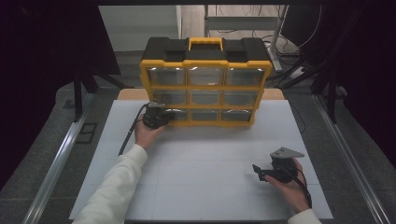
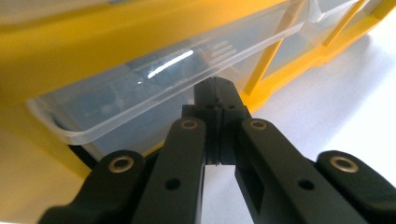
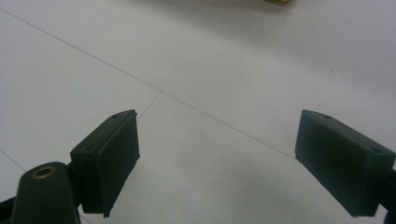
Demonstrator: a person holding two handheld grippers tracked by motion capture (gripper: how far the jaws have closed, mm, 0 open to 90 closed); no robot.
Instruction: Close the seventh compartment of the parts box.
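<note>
The clear plastic drawer (image 2: 140,88) at the bottom-left corner of the organizer case (image 1: 205,81) is the thing in hand. In the left gripper view it stands pulled a little out of its yellow frame, its rounded rim jutting toward the camera; the wall is see-through with a bright streak of light on it, and a few raised ribs near the front edge are too blurred to read as lettering. What lies inside cannot be made out.

The left gripper (image 2: 218,95) has its jaws pressed together, tips right at the drawer's lower front edge; whether a lip of the drawer is pinched between them cannot be told. In the high view the left gripper (image 1: 156,116) sits at 9 o'clock of the case's bottom row, with its cable trailing back toward 7 o'clock.

The case is yellow-framed with a black top and yellow carry handle, standing upright at 12 o'clock on the white table (image 1: 205,191), with three rows of three clear drawers. No brand or label is readable on it.

The right gripper (image 1: 261,173) rests at 4 o'clock, well apart from the case, with its grey plate on top. In its own view the right gripper (image 3: 215,163) has jaws spread wide over bare table with nothing between them.
</note>
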